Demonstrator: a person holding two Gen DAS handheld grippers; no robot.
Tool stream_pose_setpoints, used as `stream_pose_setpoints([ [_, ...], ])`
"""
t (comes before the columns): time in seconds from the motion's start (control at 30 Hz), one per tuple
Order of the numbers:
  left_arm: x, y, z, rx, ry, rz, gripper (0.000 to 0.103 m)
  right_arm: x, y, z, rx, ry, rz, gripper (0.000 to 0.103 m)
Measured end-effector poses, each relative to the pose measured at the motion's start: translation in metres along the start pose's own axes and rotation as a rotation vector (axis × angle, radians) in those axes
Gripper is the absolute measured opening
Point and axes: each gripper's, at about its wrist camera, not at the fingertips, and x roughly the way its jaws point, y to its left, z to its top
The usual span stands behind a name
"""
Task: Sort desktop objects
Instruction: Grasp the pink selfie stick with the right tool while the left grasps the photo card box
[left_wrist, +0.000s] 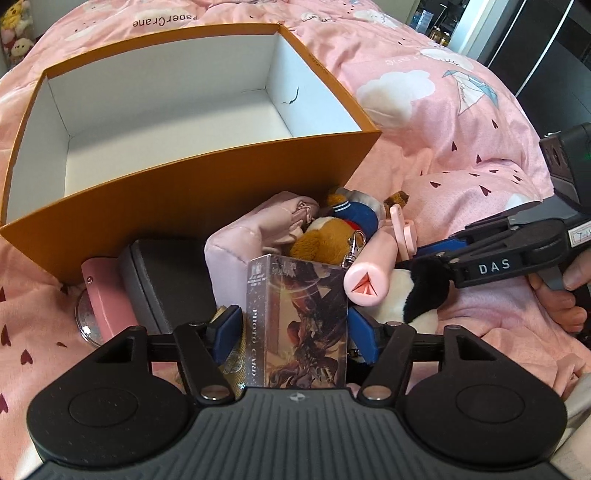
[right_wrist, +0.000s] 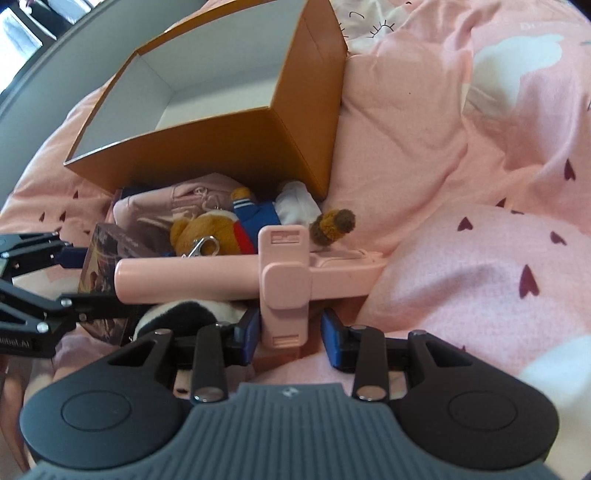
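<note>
A glossy card box (left_wrist: 297, 321) stands upright between the blue pads of my left gripper (left_wrist: 295, 332), which is shut on its two sides. In the right wrist view, a pink selfie stick (right_wrist: 192, 280) lies across the pile, and its clamp (right_wrist: 284, 295) sits between the pads of my right gripper (right_wrist: 290, 334). The left pad touches the clamp and the right pad stands a little off it, so the gripper is open. Behind them stands an orange box (left_wrist: 221, 184) with an empty white inside. A teddy bear keychain (left_wrist: 332, 229) in a blue sweater lies against its front wall.
A pink quilted pouch (left_wrist: 258, 229), a grey case (left_wrist: 162, 280), a pink holder (left_wrist: 107, 295) and a black-and-white plush (left_wrist: 417, 295) crowd the space before the box. Everything rests on a rumpled pink quilt (left_wrist: 443, 129). A person's hand (left_wrist: 561, 306) holds the right gripper's handle.
</note>
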Motion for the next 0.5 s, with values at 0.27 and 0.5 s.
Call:
stream_pose_setpoints([
  [0.27, -0.019, 0.008, -0.003, -0.033, -0.009, -0.022, 0.056, -0.022, 0.018, 0.001, -0.089, -0.061, -0.082, 0.029],
  [0.5, -0.02, 0.009, -0.002, -0.046, -0.007, -0.007, 0.049, -0.058, 0.025, 0.015, -0.154, -0.138, -0.103, 0.0],
])
